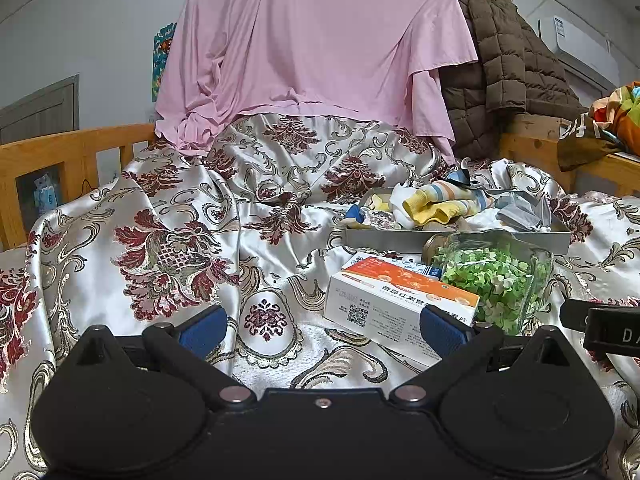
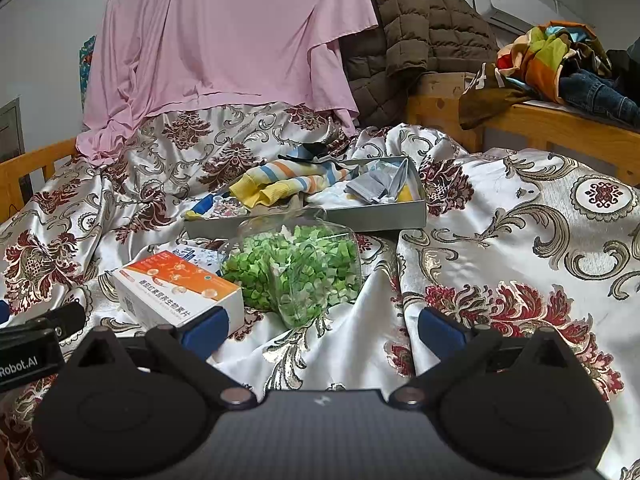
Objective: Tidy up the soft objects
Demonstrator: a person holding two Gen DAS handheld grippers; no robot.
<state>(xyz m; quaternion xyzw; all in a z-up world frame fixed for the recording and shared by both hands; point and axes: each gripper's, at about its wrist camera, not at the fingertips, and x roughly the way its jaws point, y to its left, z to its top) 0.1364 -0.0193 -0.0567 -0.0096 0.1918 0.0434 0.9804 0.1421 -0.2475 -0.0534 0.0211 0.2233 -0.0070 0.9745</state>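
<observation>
Bedspread [image 1: 168, 248], shiny brocade w/ red florals, covers the whole work surface, rumpled; wooden rails at left and right edges, pink sheet [image 1: 312, 40] draped at the back, brown quilted coat [image 1: 504, 72] beside it. Wall AC unit top right.

Tray [image 2: 384, 216], grey, shallow, sits mid-bedspread toward the back, ahead of both tongs. Soft stuff is already piled in it: striped socks [image 2: 280, 184] at its left end, long axis roughly left-right; grey cloth [image 2: 380, 188] at right end. Between tongs and tray: glass jar [image 2: 296, 272] of green bits lying on its side, and a white-orange box [image 2: 176, 292] just left of it.

Left gripper [image 1: 320, 328]: jaws wide apart, empty, box edge near its right finger. Right gripper [image 2: 320, 328]: also spread, empty, jar dead ahead.

Judgement: right gripper has the straighter line to the tray, but must clear the jar first. No loose soft item visible outside the tray, so sorting looks near done.
</observation>
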